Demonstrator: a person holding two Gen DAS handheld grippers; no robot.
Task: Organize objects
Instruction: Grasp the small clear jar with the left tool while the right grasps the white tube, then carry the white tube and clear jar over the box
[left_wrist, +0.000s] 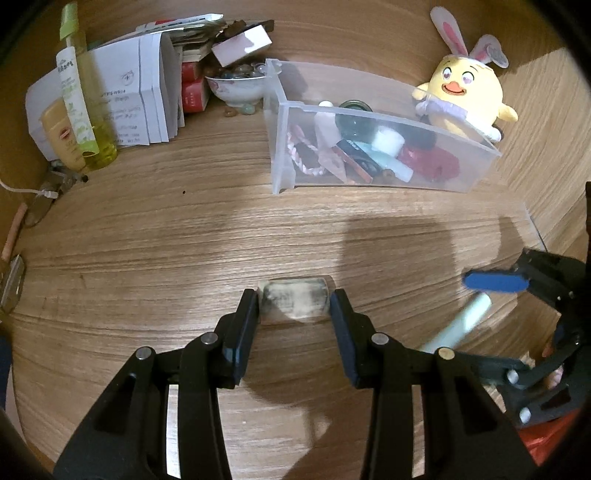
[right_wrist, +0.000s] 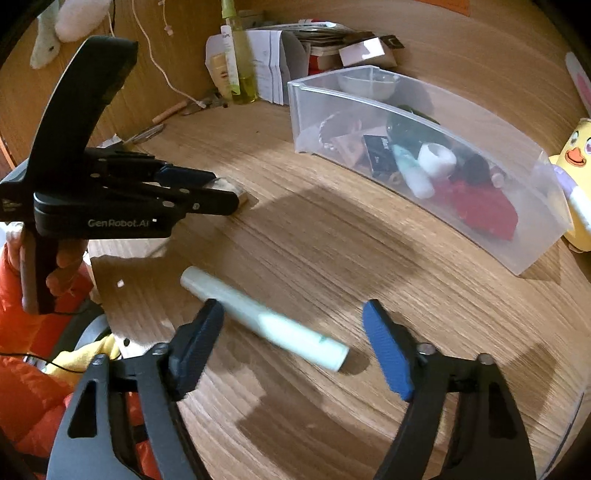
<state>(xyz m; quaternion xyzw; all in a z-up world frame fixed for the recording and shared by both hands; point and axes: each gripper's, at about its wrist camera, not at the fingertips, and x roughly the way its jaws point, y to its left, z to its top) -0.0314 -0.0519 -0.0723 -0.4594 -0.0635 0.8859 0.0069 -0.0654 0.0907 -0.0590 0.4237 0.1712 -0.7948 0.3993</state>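
While the left gripper (left_wrist: 294, 301) pinched a small grey block (left_wrist: 293, 302) on the wooden table (left_wrist: 184, 229), the right gripper (right_wrist: 293, 325) stood wide apart around a pale green tube (right_wrist: 266, 321), short of the clear bin (right_wrist: 424, 110).

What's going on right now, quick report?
Left gripper shut on small grey block. Right gripper open around pale green tube on the table. Clear bin ahead, path unobstructed.
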